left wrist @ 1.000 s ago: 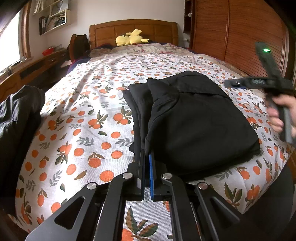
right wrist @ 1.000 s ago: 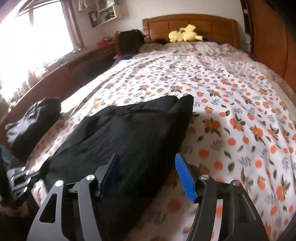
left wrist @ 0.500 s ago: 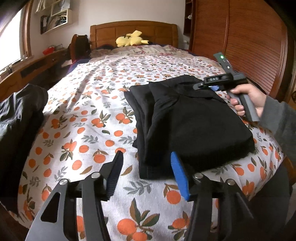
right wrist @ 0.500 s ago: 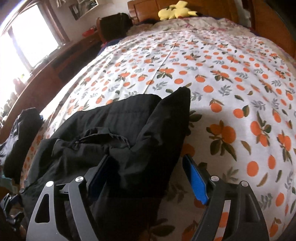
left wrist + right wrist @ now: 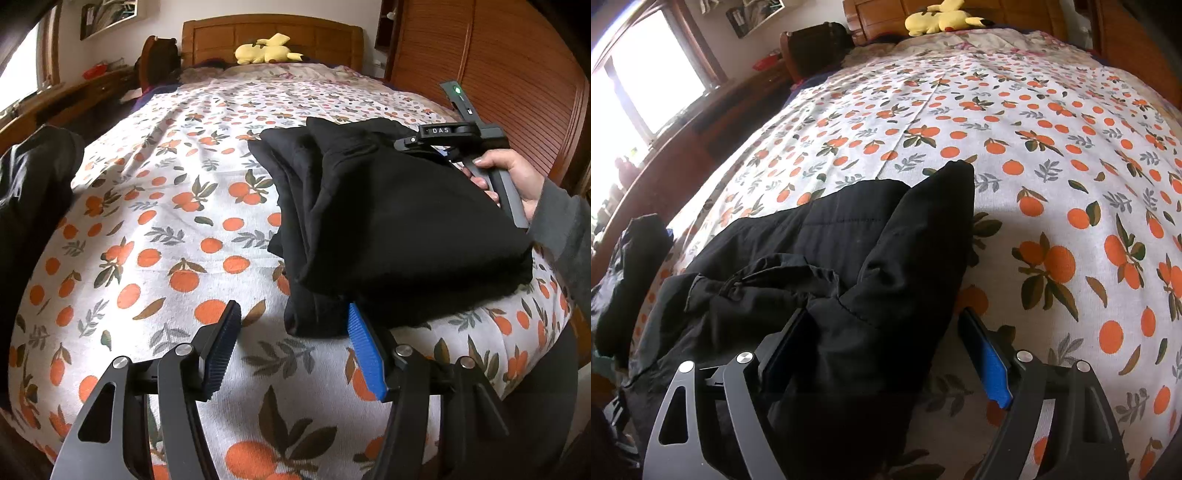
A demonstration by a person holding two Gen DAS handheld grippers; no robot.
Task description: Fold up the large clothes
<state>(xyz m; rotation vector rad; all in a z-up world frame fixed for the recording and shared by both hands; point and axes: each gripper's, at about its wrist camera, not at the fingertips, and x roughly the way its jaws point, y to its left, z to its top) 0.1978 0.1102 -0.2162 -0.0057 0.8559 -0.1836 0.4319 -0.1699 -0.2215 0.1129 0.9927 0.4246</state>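
While the black jacket lay folded into a thick bundle on the bed, it looked soft, bulky and fairly light, with a smooth shell that would probably slide on itself; the stacked edges seemed the safest place to pinch, so that all layers lift together. Its long axis ran away from the left hand-held gripper toward the headboard, with one pointed corner aimed that way. That hand-held gripper had just spread, and the near corner of the bundle sat just ahead of its right pad, unpinched. At the far right of the bundle, the right hand-held gripper had also just been widening; it straddled a thick fold, though I could not tell whether the pads pressed it. Left of the left hand-held gripper lay another dark garment; far ahead, a yellow plush toy.
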